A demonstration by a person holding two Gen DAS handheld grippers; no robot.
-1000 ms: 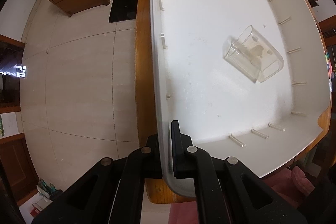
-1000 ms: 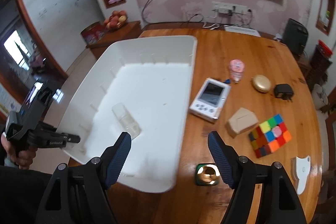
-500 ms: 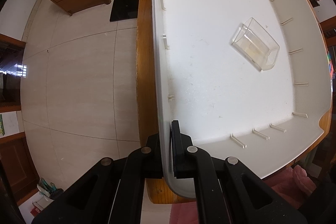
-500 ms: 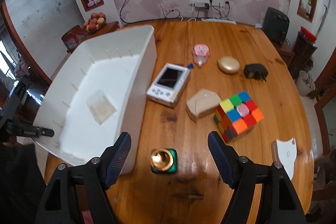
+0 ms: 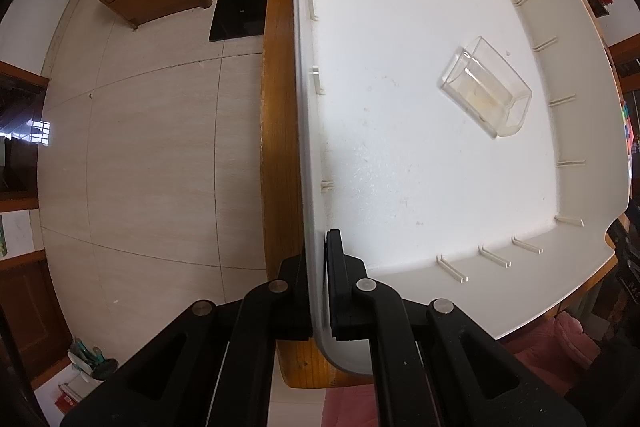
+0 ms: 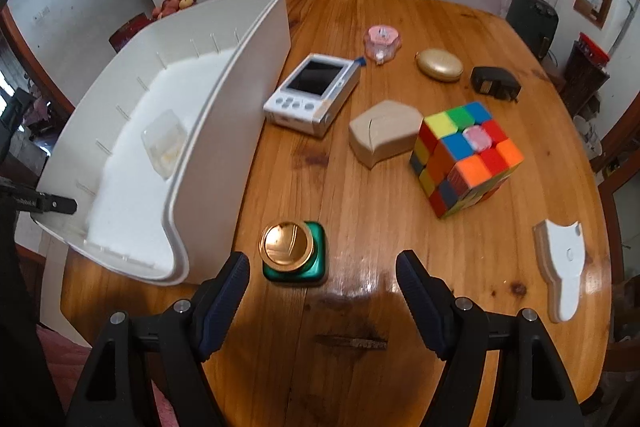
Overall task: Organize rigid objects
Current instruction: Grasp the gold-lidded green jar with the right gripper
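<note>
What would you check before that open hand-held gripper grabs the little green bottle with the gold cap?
1. Right hand-held gripper open: ok.
2. Bottle upright on the table: ok.
3. Bottle centred between the fingers: not ok, it sits nearer the left finger.
4. Left hand-held gripper clamped on the bin wall: ok.
5. Room in the bin: ok, only a clear box inside.
6. Bottle cap tight: cannot tell.

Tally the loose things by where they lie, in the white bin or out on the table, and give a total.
In the white bin: 1, the clear plastic box.
On the table: 8: green bottle, handheld console, beige box, colour cube, pink container, gold case, black adapter, white flat piece.
Total: 9.
</note>
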